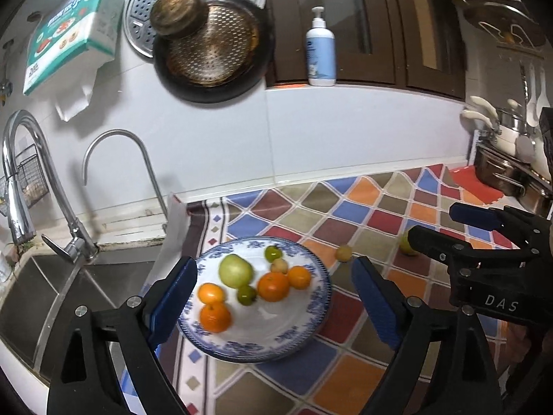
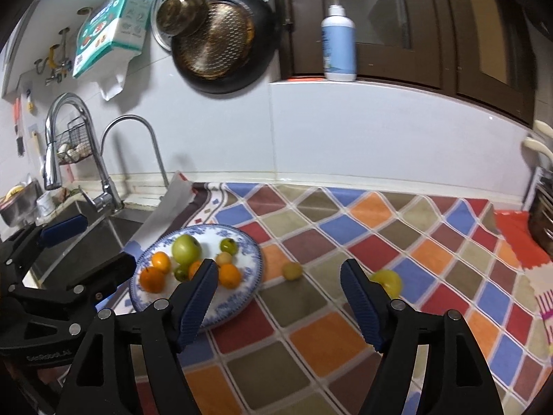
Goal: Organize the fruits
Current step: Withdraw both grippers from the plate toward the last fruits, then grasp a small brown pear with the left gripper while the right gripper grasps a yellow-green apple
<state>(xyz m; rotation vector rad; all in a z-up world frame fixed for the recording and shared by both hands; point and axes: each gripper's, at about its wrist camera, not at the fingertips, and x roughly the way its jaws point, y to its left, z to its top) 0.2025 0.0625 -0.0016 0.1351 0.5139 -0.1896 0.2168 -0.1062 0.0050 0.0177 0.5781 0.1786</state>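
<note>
Cloth [image 2: 345, 238]: checkered, many colours, covers the counter beside the sink [image 1: 45, 287].
Plate [image 1: 311, 328]: blue-and-white, on the cloth's sink-side end; holds a green apple [image 1: 235, 270], four oranges and three small fruits.
Left gripper [image 1: 274, 297]: spread wide above the plate, holding nothing.
Right gripper [image 2: 279, 297]: spread wide, holding nothing, over the cloth.
Yellow-green fruit [image 2: 389, 280]: on the cloth, just behind the right gripper's right finger.
Small yellowish fruit [image 2: 292, 271]: on the cloth, near the plate.
</note>
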